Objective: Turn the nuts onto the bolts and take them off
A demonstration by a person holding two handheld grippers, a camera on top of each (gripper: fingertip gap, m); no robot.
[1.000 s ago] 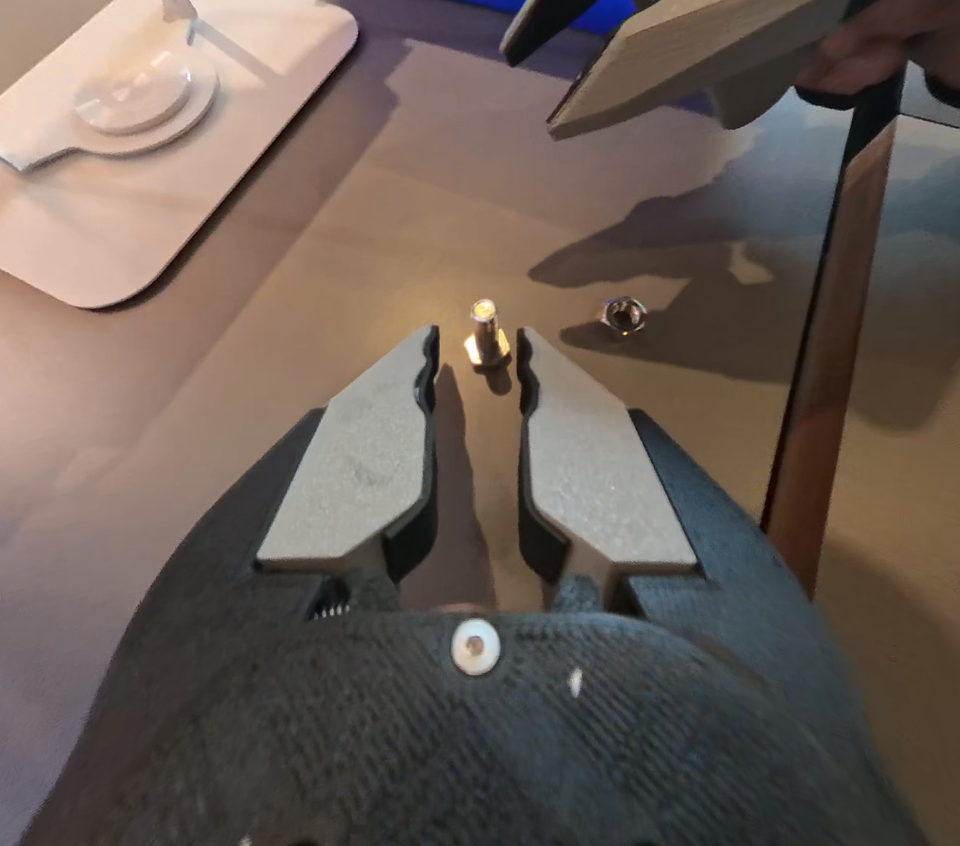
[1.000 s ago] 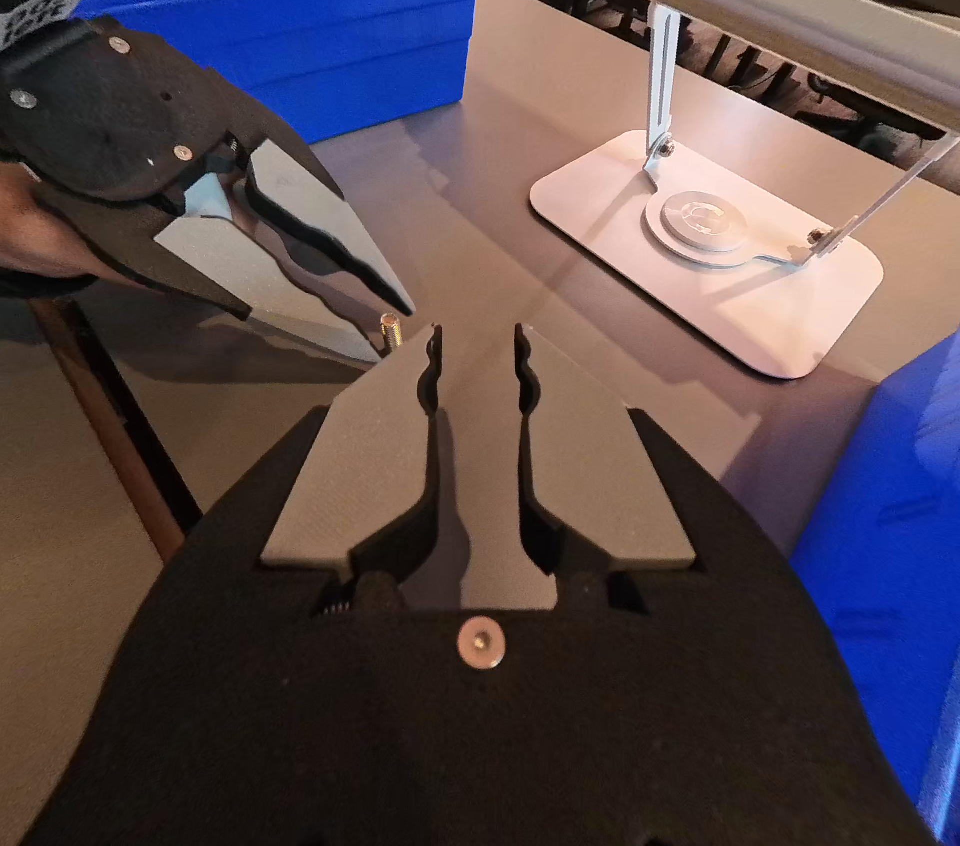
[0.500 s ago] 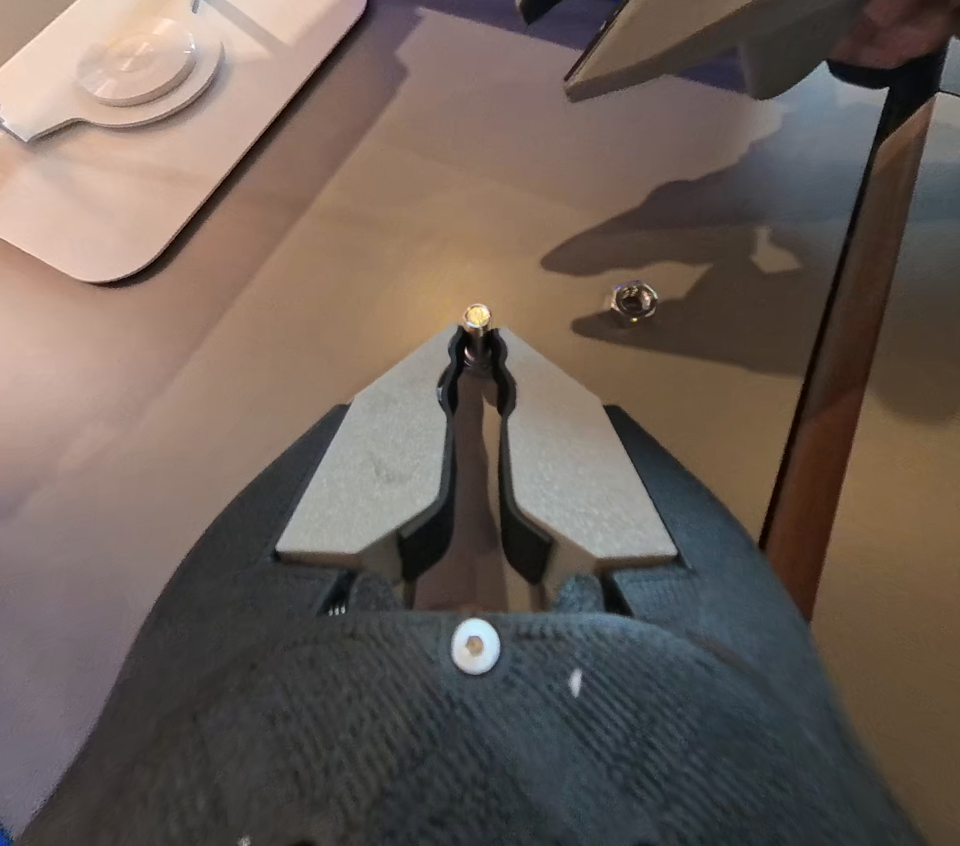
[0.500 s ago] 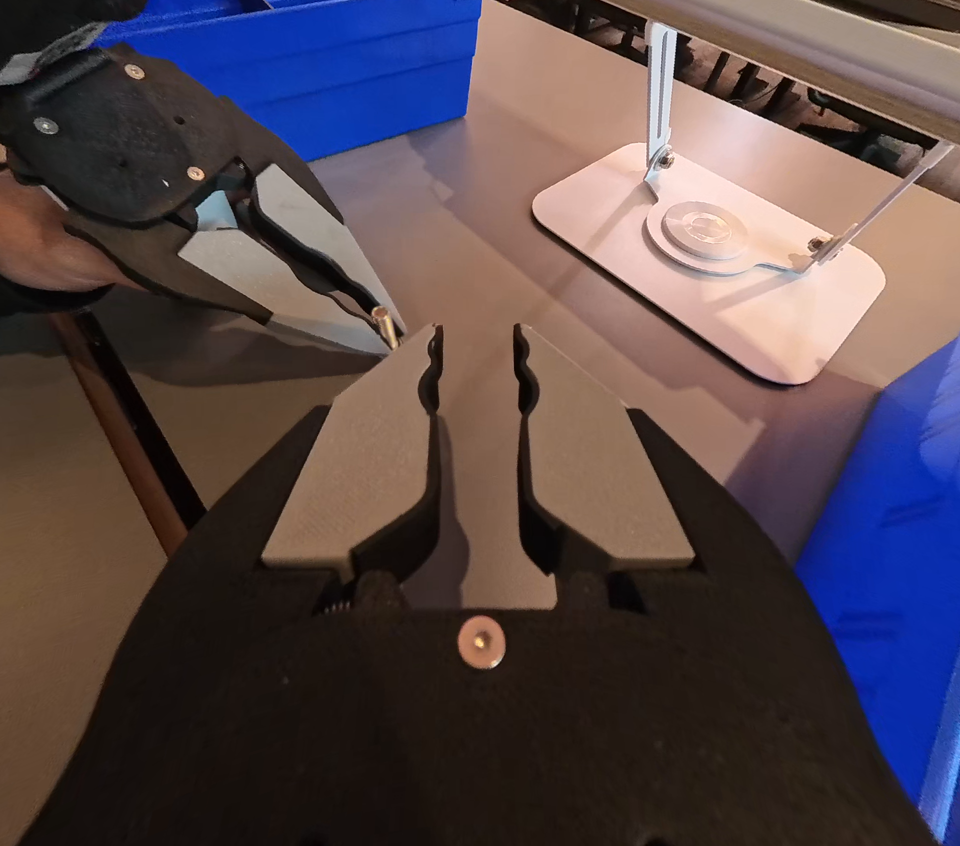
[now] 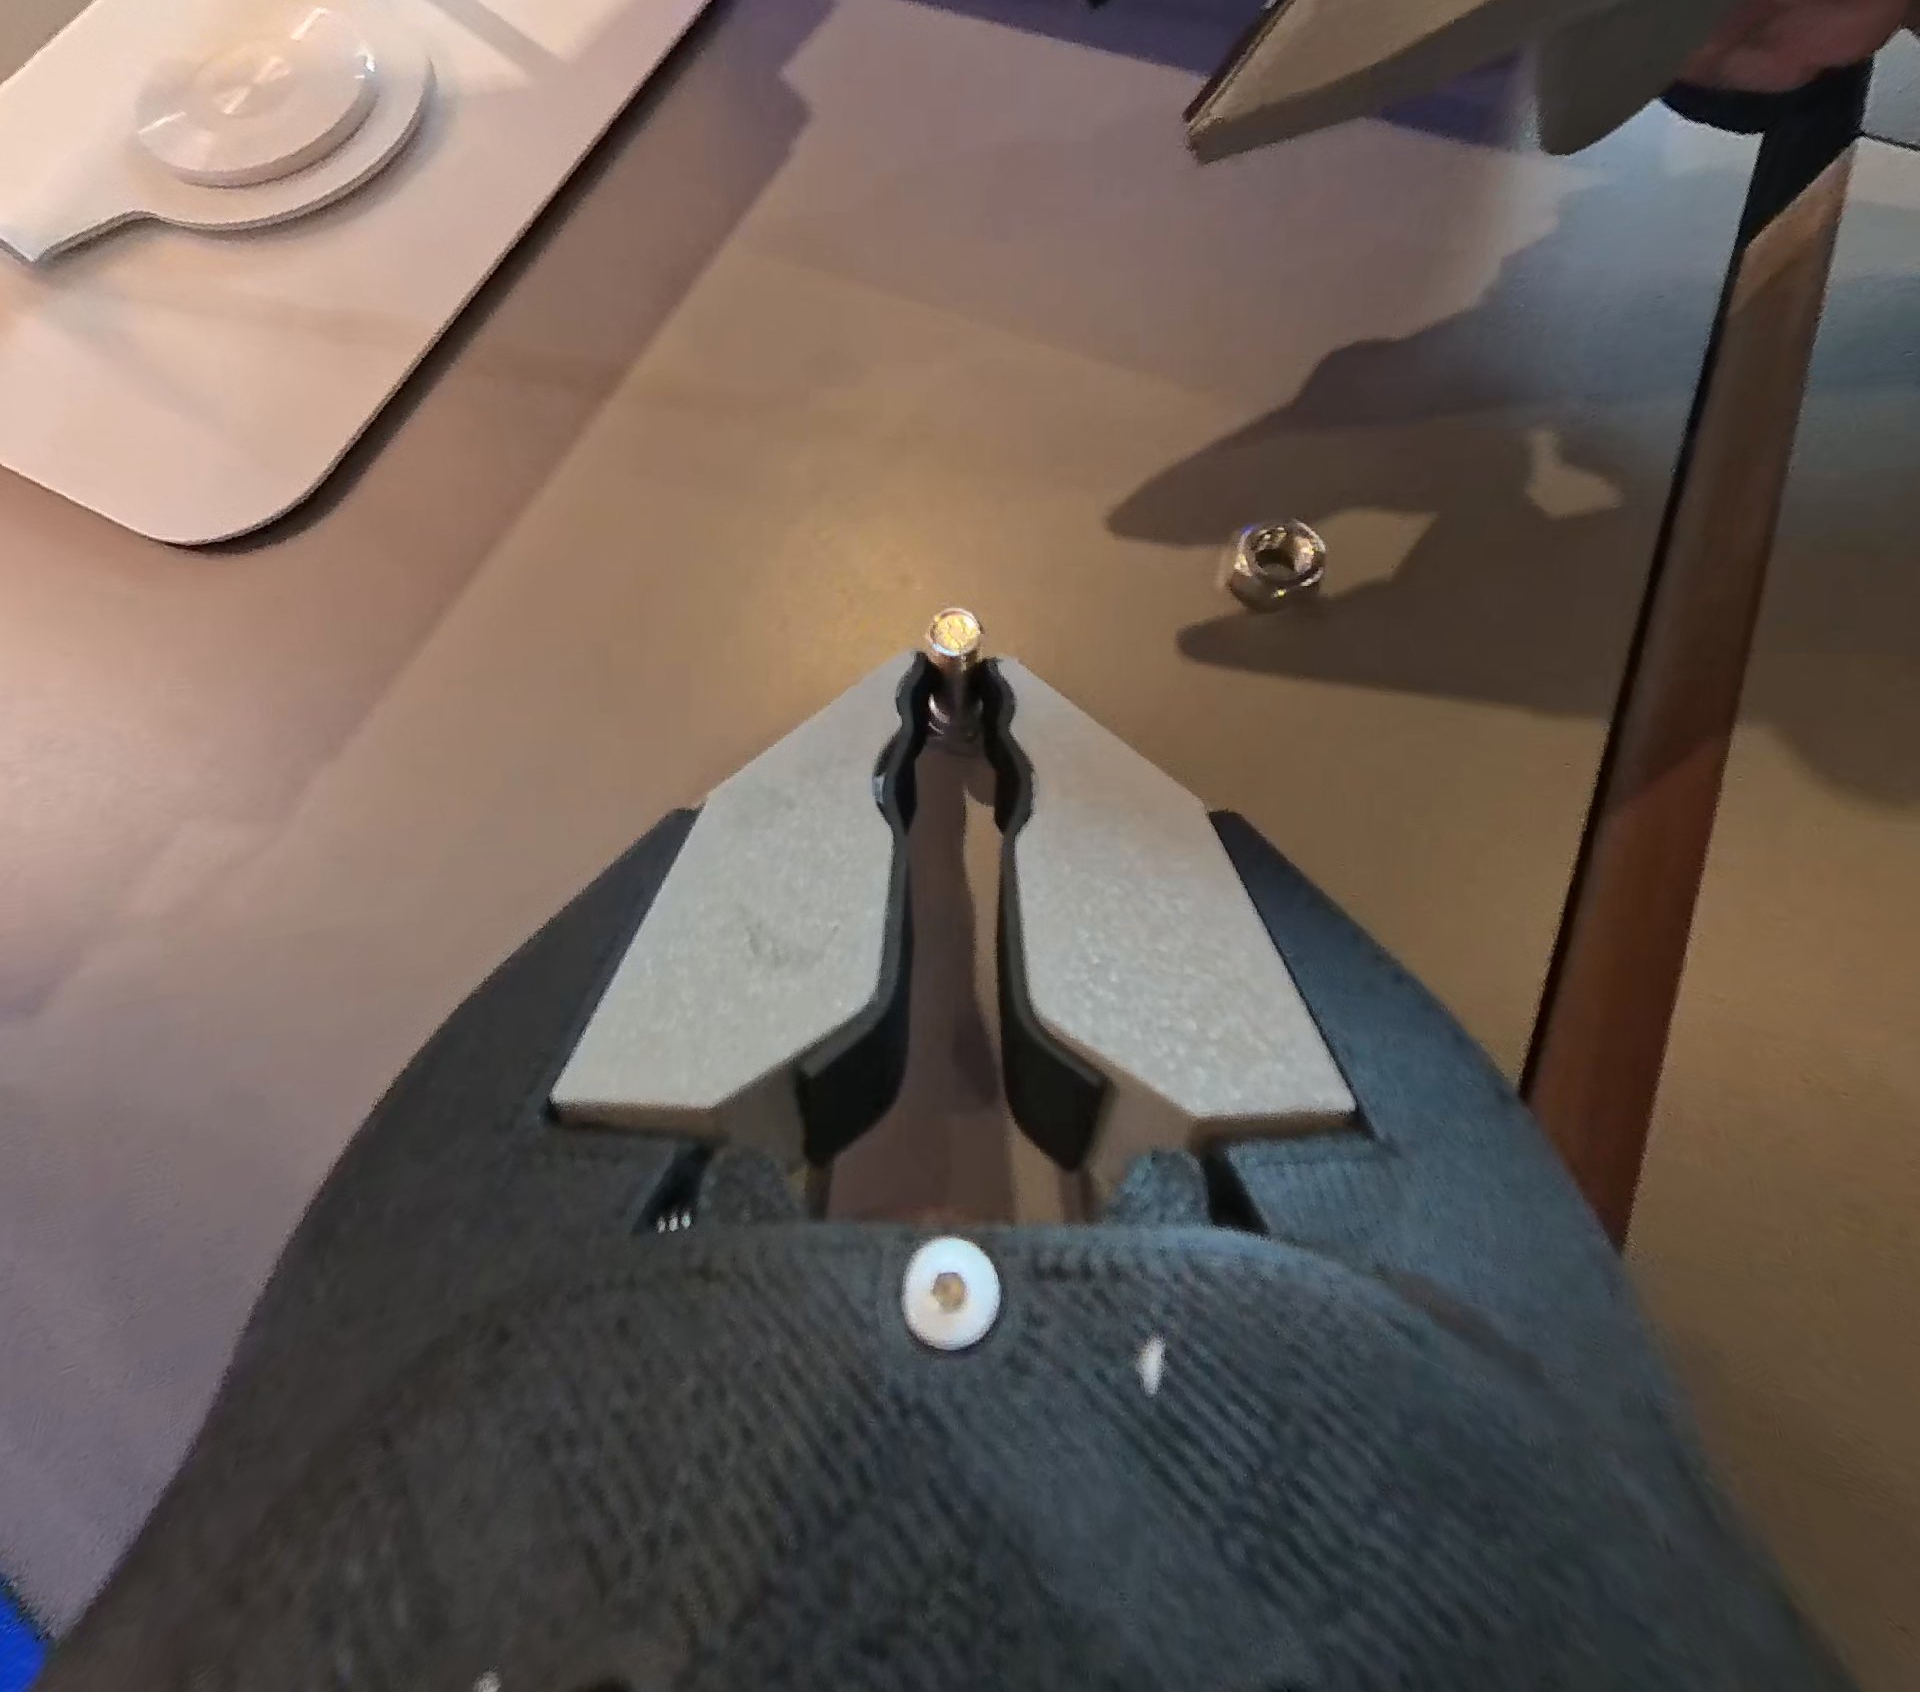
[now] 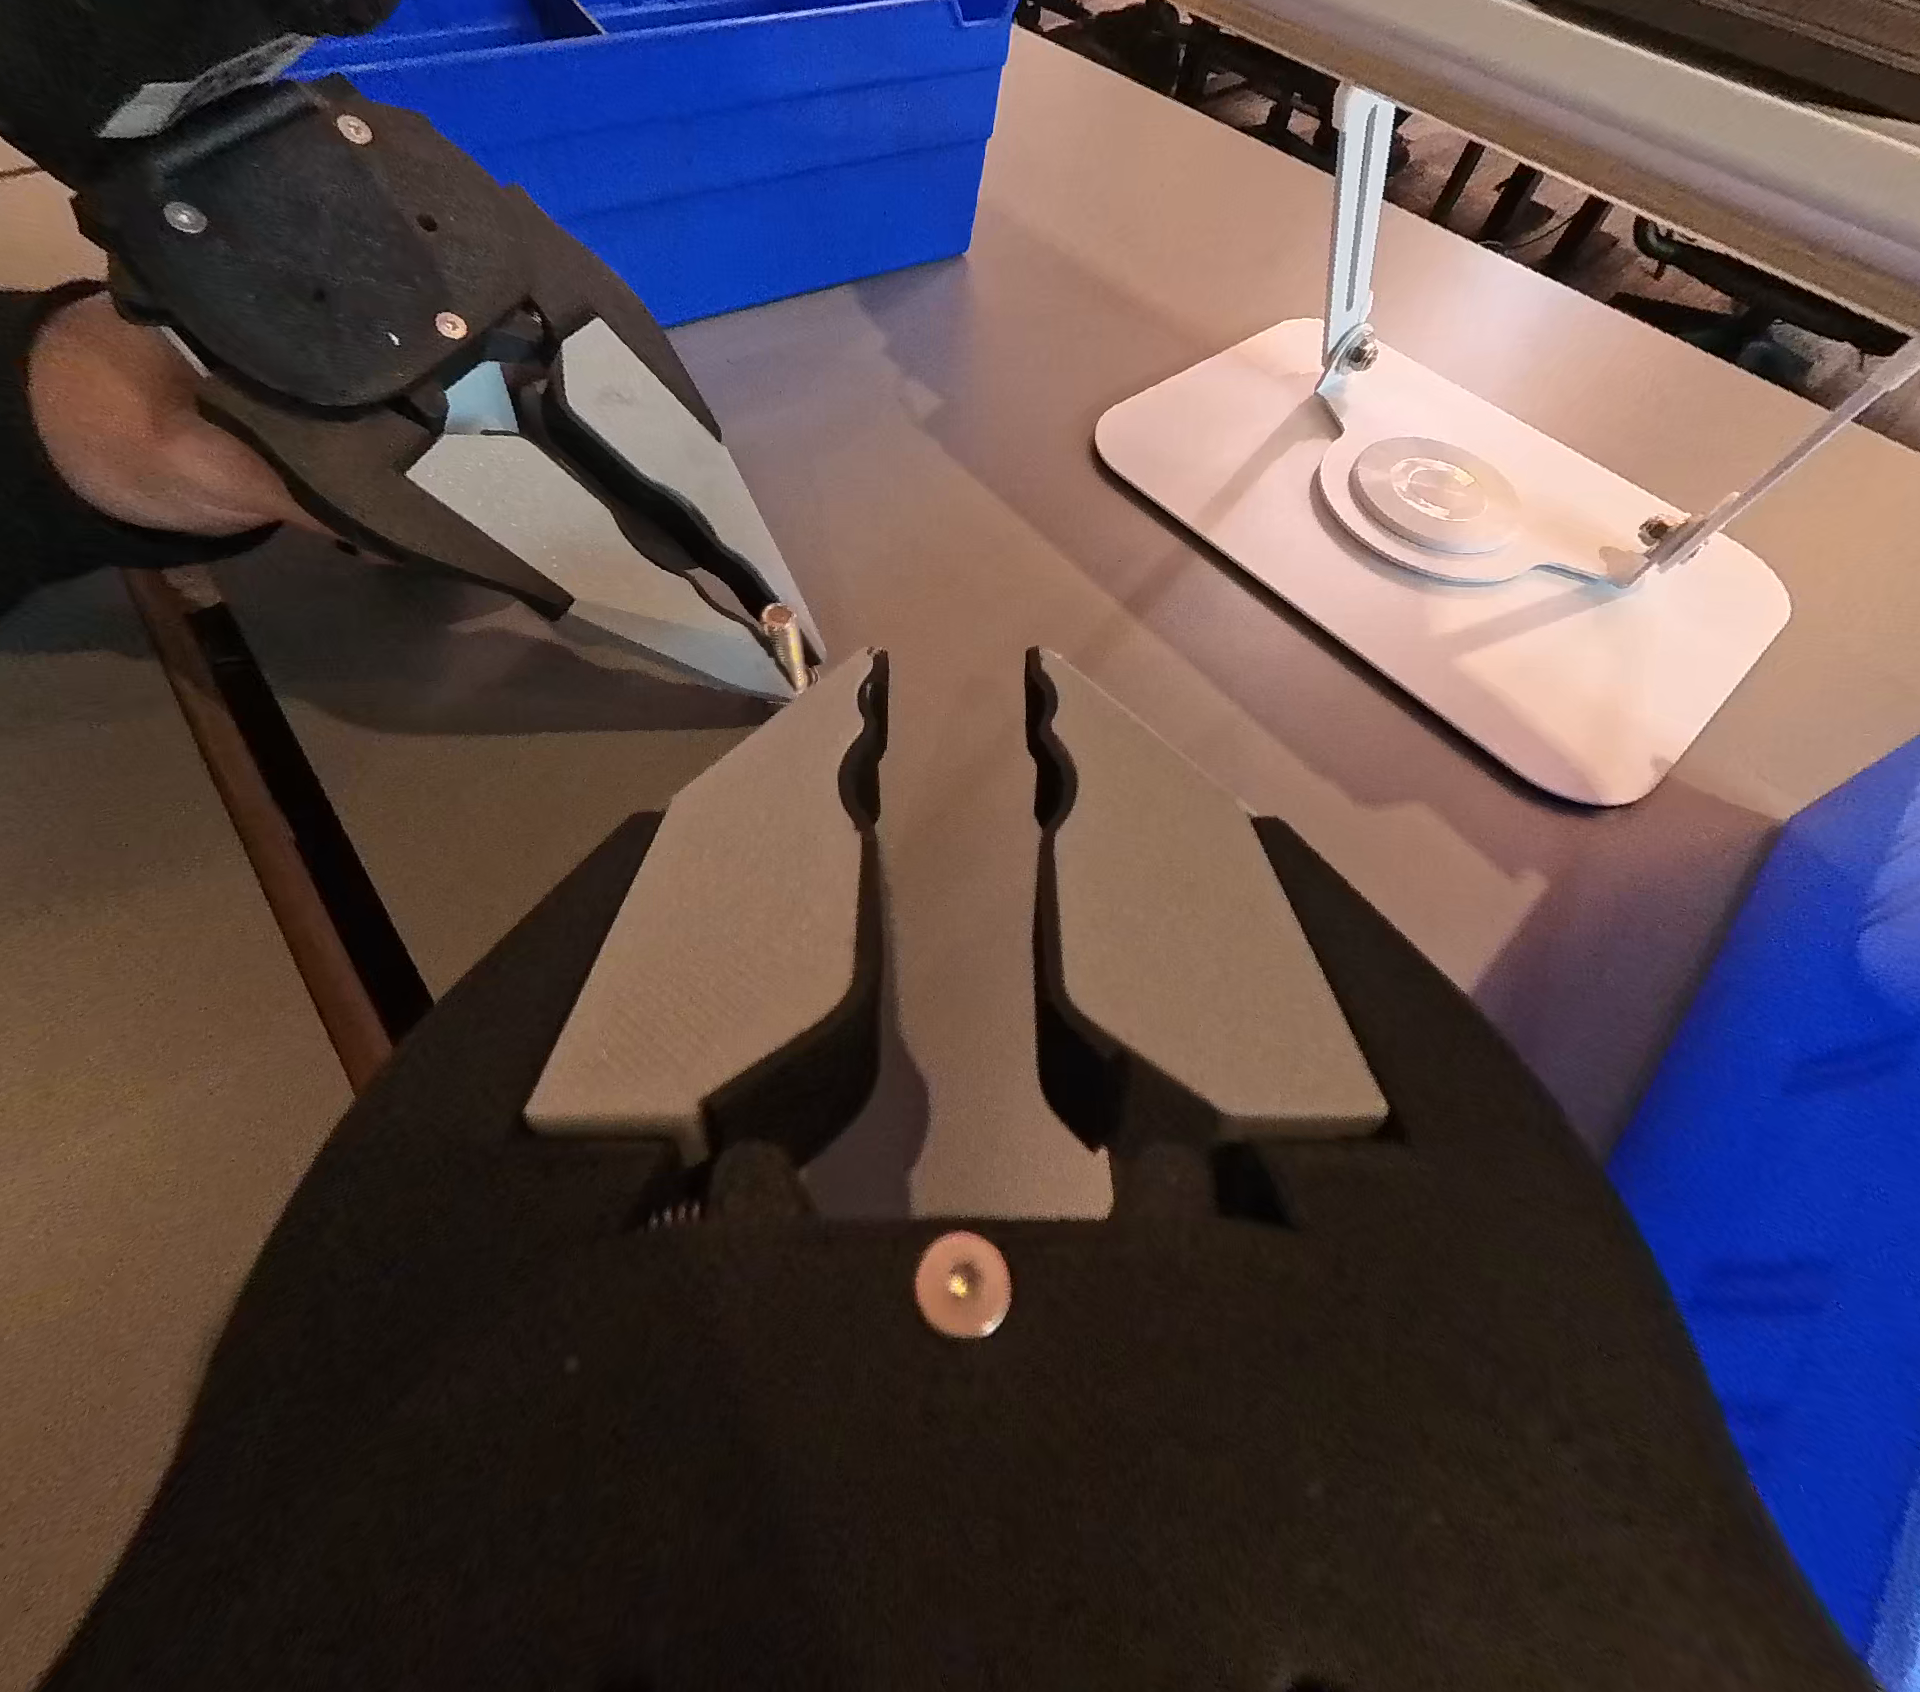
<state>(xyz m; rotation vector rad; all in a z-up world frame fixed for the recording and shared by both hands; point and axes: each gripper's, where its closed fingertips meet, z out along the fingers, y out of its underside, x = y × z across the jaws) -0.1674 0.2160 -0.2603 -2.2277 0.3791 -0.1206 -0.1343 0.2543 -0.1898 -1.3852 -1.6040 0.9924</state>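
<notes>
A small steel bolt (image 5: 955,655) stands with its threaded end up, clamped at the tips of my left gripper (image 5: 957,695), which is shut on it just above the table. A loose steel nut (image 5: 1272,564) lies on the table to the right of the bolt. My right gripper (image 6: 954,668) is open and empty, held above the table; in the left wrist view it hangs at the upper right (image 5: 1164,42). In the right wrist view the left gripper (image 6: 800,666) shows at the left with the bolt (image 6: 781,643) at its tips. The nut is hidden there.
A white stand base (image 5: 312,188) sits on the grey table at the far left; it also shows in the right wrist view (image 6: 1455,562). A blue divided bin (image 6: 707,84) stands at the back. Another blue bin (image 6: 1787,1123) is at the right. A dark table seam (image 5: 1704,655) runs at the right. The loose steel nut (image 5: 1272,564) sits 6 centimetres or so from the ends of my left fingers.
My left gripper moved forward and shut on the bolt, which stood free on the table one second ago. The right gripper stayed open and shifted only slightly.
</notes>
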